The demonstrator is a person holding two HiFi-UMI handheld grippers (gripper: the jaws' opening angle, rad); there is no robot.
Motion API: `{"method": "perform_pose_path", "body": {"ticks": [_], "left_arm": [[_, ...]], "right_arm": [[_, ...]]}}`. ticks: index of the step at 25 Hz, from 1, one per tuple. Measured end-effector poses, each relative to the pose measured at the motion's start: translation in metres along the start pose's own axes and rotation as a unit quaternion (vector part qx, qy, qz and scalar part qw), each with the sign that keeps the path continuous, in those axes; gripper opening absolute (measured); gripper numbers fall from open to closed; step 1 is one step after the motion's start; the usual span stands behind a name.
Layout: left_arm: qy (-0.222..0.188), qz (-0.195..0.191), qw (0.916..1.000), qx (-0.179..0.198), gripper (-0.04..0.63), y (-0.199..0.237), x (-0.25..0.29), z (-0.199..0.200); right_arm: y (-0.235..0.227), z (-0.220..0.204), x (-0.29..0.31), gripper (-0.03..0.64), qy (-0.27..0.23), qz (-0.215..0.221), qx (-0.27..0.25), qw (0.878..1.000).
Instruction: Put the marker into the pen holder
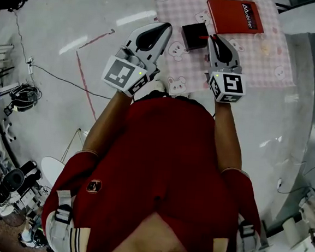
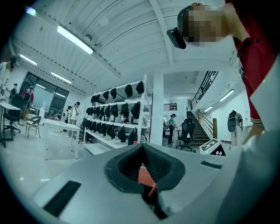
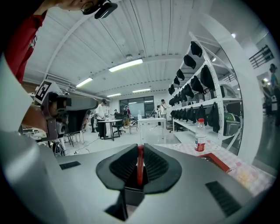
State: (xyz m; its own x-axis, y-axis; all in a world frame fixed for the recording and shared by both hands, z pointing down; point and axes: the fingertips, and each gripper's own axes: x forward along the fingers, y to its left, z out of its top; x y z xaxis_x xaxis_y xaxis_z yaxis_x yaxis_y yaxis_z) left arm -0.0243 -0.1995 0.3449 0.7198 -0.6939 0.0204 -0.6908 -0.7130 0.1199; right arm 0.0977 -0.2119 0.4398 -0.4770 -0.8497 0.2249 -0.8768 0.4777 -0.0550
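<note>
Up close, in the head view, the person [image 1: 165, 167] in a red shirt fills the lower frame, with both forearms reaching toward 12 o'clock. The left tongs [image 1: 165, 28] hang at about 11 o'clock, mostly over the grey floor [image 1: 56, 26]. Their tips reach the left edge of the pink-checked bench [image 1: 273, 59] and point toward 1 o'clock. In the left gripper view their jaws are released, spread in a V, and a red-orange patch shows through the gap; what it is cannot be told. The right tongs [image 1: 213, 41] sit at about 1 o'clock over the bench, clenched on the marker [image 3: 140, 162]. The right gripper view shows its red shaft upright, pinched between the two ribbed pads. Their tips lie just beside the black square pen holder [image 1: 194, 35], on its 3 o'clock side, and the marker is not yet in it. Farther off, past the holder toward 1 o'clock, a red book [image 1: 235, 15] lies flat on the bench. In the right gripper view a bottle [image 3: 200, 135] with a red cap stands on the bench at 2 o'clock, beyond the book.
</note>
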Motion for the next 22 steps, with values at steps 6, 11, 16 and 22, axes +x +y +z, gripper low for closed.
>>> {"method": "perform_pose_path", "body": {"ticks": [6, 11, 16, 22], "left_arm": [[0.006, -0.003, 1.0000, -0.002, 0.006, 0.003, 0.002, -0.004], [0.010, 0.000, 0.9999, -0.002, 0.006, 0.006, -0.001, -0.006], [0.014, 0.001, 0.9999, -0.003, 0.006, 0.011, -0.002, -0.010], [0.019, 0.002, 0.9998, -0.002, 0.006, 0.013, -0.004, -0.010]], "right_arm": [[0.002, -0.022, 0.011, 0.041, 0.021, 0.000, 0.001, 1.000], [0.002, -0.037, 0.016, 0.041, 0.035, -0.004, 0.005, 0.999], [0.000, -0.051, 0.026, 0.041, 0.048, -0.009, 0.003, 0.999], [-0.004, -0.060, 0.029, 0.041, 0.055, -0.020, 0.005, 0.998]]}}
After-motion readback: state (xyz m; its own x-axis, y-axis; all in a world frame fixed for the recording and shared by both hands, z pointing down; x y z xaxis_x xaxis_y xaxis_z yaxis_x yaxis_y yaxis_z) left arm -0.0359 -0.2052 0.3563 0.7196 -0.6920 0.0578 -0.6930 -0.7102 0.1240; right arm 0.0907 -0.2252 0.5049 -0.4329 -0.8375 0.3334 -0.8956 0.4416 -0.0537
